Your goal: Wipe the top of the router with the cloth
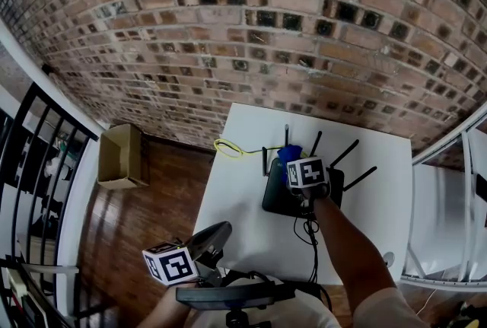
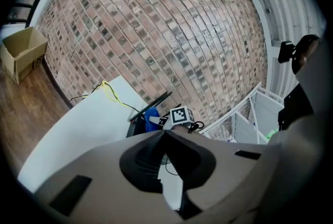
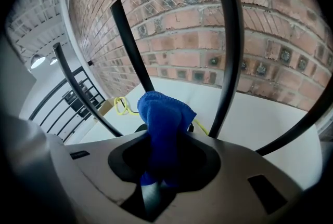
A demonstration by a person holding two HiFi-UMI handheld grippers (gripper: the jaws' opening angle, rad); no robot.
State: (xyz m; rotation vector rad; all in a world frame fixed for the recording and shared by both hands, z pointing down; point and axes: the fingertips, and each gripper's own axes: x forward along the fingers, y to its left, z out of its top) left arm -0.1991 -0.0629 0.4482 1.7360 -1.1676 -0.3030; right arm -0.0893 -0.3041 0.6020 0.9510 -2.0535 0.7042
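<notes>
Squeezing tight, the right gripper [image 3: 158,141] is pinching the blue cloth [image 3: 164,114] between its jaws. A fat bunch of cloth is poking out in front of them. Tall black antennas [image 3: 229,36] are standing up all around the cloth, so the gripper is sitting in among them, at the back of the router [image 1: 275,195]. I cannot tell if the cloth is touching the router's top, because the gripper is hiding that spot.

The router is lying on the white table [image 1: 236,197], close to the far edge by the brick wall [image 1: 266,37]. A yellow cable [image 1: 228,148] is curling just beside it, and a black cable [image 1: 312,234] is running from it toward the person.

The left gripper [image 2: 165,133] is hanging low, near the person and well apart from the router. Its jaws are pressed together with nothing in them.

I think the wiping is going on now. To do it well, the cloth should be pressing flat on the top and sliding in long, slow strokes. It should be going gently between the antennas, so none is getting knocked. The router looks light, so it could be sliding on the table; the empty left gripper could be holding it.
</notes>
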